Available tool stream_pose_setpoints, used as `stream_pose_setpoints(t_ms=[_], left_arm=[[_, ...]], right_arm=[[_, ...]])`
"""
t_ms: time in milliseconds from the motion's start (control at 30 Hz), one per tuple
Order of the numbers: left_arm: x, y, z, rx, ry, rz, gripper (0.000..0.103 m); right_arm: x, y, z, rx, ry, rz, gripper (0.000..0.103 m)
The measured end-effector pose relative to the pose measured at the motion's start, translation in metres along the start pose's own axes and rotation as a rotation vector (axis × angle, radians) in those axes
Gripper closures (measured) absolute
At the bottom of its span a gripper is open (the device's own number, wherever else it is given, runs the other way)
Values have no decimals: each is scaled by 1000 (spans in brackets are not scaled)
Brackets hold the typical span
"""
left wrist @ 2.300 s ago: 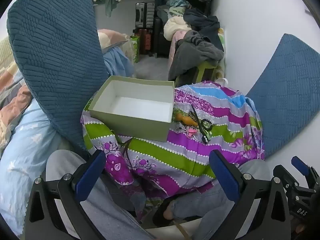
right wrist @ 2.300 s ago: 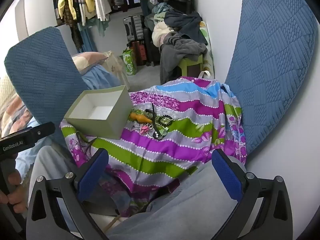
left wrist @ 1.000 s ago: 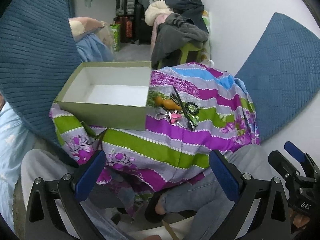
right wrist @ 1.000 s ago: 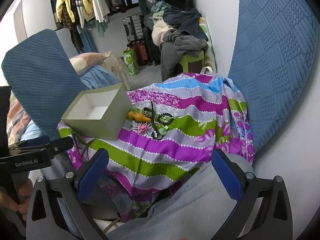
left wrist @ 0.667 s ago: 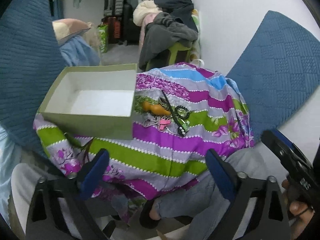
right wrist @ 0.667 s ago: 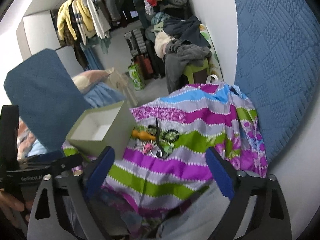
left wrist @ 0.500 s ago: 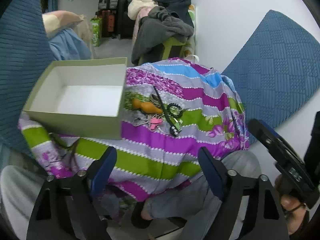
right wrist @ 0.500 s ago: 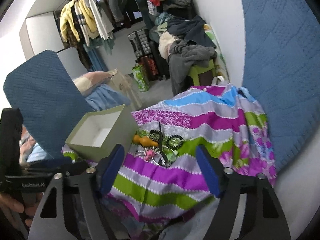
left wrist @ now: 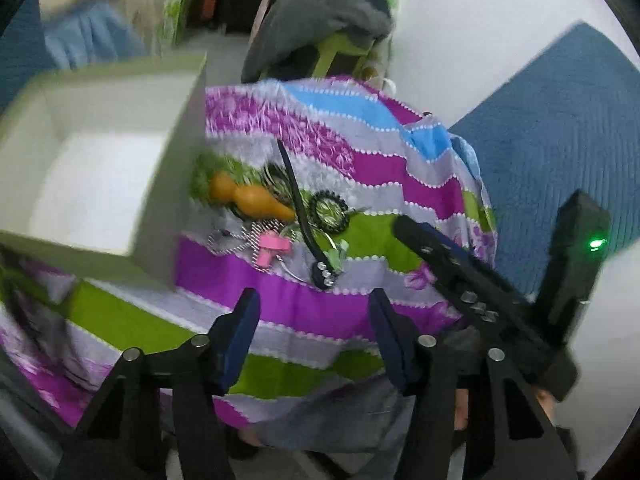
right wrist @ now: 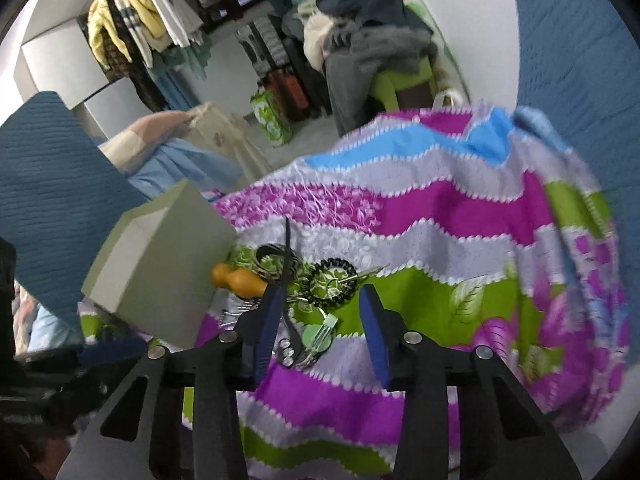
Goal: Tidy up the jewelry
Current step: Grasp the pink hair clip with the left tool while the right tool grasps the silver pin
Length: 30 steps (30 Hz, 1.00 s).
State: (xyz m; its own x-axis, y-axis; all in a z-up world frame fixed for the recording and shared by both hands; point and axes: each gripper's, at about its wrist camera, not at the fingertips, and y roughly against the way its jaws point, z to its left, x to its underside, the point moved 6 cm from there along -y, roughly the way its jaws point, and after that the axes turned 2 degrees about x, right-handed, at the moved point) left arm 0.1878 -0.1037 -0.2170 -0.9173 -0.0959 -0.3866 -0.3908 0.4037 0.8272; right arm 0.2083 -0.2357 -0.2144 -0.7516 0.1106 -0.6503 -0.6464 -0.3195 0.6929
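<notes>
A small heap of jewelry [left wrist: 288, 220] lies on a striped purple, green and grey cloth [left wrist: 360, 168]: an orange gourd-shaped piece [left wrist: 248, 198], a black strap [left wrist: 300, 216], a black coil ring [left wrist: 329, 209] and a pink piece [left wrist: 274, 245]. An empty green box [left wrist: 100, 160] with a white inside stands left of the heap. My left gripper [left wrist: 314, 320] is open and empty, just short of the heap. My right gripper [right wrist: 322, 316] is open and empty, right over the heap [right wrist: 304, 280], beside the box [right wrist: 160, 272]. It also shows in the left wrist view [left wrist: 460, 264].
Blue quilted cushions [left wrist: 560, 128] [right wrist: 52, 184] stand on both sides of the cloth. A white wall [left wrist: 480, 20] is behind. Piled clothes on a green stool [right wrist: 380, 60], suitcases and hanging clothes [right wrist: 140, 20] fill the far room. Grey trouser legs [left wrist: 340, 420] are below the cloth.
Both grippers have moved forward and down toward the jewelry heap. Their fingers have narrowed from wide open to partly open. The right gripper has come into the left wrist view.
</notes>
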Motion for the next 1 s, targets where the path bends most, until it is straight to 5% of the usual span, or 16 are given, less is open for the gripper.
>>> stream_pose_setpoints(t_ms=[267,667,800,1000], left_arm=[[-9,-38,3,-75,-32,-2,61],[-16,-73,27,-153,28,-1,61],[-12,-82,35,-177,22,8,61],[-14,-84,36,-188,-2,-11,61]], right_arm=[[-5,-43,-23,-40,-104,48,67],[-8,-81,-27,30,-24,98,68],[-6,-85,-19,135,96,85,80],[-8,-87,-25,164,100,94,96]])
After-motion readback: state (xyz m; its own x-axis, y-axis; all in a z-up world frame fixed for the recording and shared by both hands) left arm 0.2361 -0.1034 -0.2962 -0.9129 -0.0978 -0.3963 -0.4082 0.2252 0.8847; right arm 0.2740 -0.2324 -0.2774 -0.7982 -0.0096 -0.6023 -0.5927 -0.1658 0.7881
